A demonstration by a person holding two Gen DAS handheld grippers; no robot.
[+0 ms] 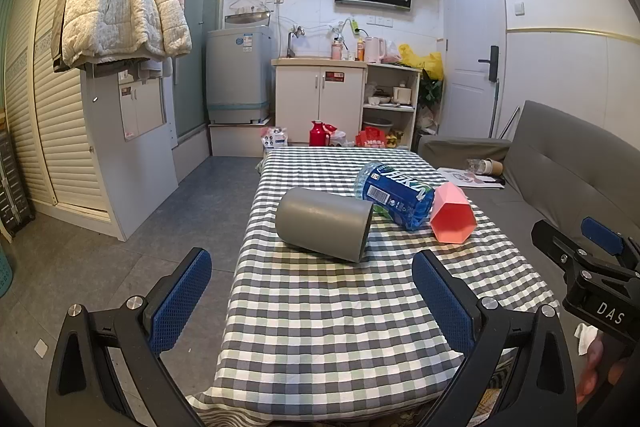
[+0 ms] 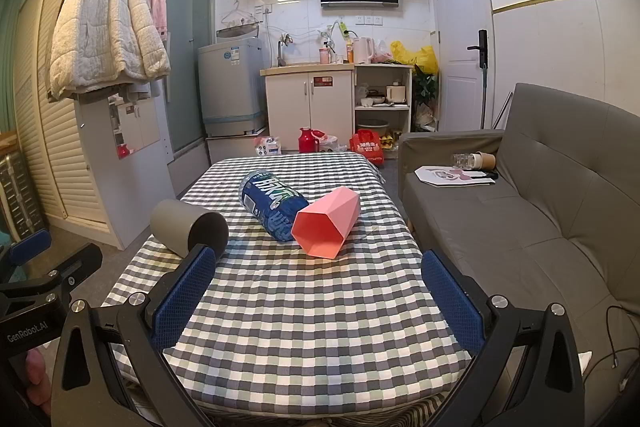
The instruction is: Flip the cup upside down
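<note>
A grey round cup (image 1: pixel 325 229) (image 2: pixel 188 227) lies on its side on the checked table (image 1: pixel 340 315) (image 2: pixel 304 307), left of the middle, its mouth toward the near right. A pink faceted cup (image 1: pixel 453 213) (image 2: pixel 326 223) also lies on its side, mouth toward the near edge. Between them lies a blue-labelled water bottle (image 1: pixel 394 195) (image 2: pixel 272 205). My left gripper (image 1: pixel 312 301) is open, short of the grey cup, nothing between its fingers. My right gripper (image 2: pixel 318 301) is open too, near the front edge, short of the pink cup.
A grey sofa (image 2: pixel 520 219) runs along the table's right side, with papers and a paper cup on it. Bare floor (image 1: pixel 168 227) lies left of the table. At the back are a kitchen counter (image 2: pixel 308 99), a washing machine and a red thermos on the floor.
</note>
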